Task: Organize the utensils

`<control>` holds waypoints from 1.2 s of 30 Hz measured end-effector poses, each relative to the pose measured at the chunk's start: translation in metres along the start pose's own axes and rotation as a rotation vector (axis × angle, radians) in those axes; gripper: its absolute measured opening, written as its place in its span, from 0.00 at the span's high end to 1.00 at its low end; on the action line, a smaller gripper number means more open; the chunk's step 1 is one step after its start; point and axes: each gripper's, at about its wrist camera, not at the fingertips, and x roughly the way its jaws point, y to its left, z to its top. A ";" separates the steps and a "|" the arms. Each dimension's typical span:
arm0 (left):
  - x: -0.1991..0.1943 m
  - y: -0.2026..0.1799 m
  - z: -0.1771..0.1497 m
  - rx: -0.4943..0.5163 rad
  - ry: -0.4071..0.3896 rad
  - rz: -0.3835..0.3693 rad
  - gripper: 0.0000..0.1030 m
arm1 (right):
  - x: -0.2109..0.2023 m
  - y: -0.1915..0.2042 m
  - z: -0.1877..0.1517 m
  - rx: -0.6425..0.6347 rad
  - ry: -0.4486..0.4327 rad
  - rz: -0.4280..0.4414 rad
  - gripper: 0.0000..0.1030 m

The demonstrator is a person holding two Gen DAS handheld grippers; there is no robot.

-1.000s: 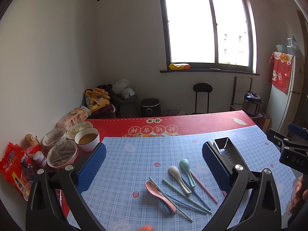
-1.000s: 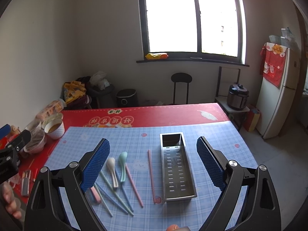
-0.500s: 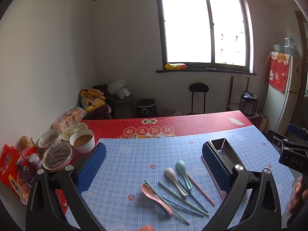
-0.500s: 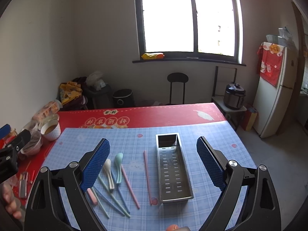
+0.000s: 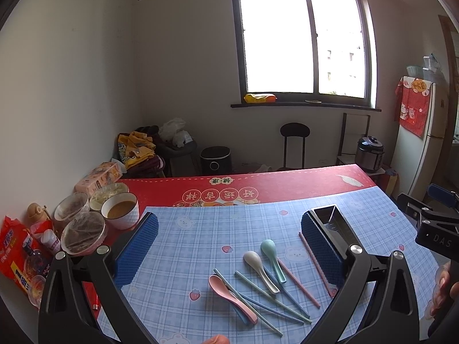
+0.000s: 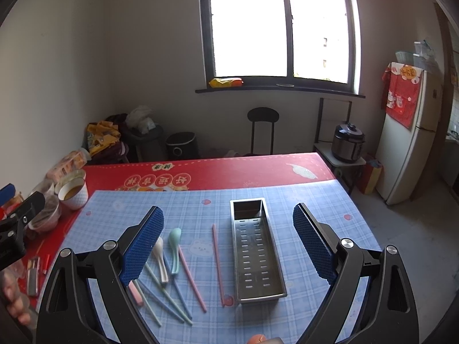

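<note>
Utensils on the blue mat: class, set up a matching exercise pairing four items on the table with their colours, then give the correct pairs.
Column one:
1. spoon nearest the left gripper's camera
2. spoon farthest from that camera
3. perforated tray
4. lone chopstick beside the tray

Column two:
A. silver metal
B. pink, thin and straight
C. mint green
D. pink, with a rounded bowl

Pairs: 1-D, 2-C, 3-A, 4-B

We see daylight blow out the window point(image 5: 304, 37), leaving walls dim; both fisheye views bend and darken at the corners, yet the tablecloth point(image 6: 200, 209) stays sharp.
</note>
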 end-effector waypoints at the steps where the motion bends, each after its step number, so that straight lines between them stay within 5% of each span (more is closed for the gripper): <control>1: 0.000 0.000 0.000 0.000 0.000 0.000 0.05 | 0.000 -0.001 0.000 0.001 0.000 -0.001 0.14; 18: 0.009 0.006 -0.001 -0.029 0.026 -0.002 0.05 | 0.008 -0.001 0.000 0.019 0.035 0.012 0.14; 29: 0.050 0.064 -0.024 -0.151 0.150 0.021 0.07 | 0.039 -0.002 -0.007 0.035 0.077 0.090 0.14; 36: 0.104 0.081 -0.081 -0.251 0.391 -0.078 0.47 | 0.084 0.005 -0.028 0.009 0.147 0.074 0.14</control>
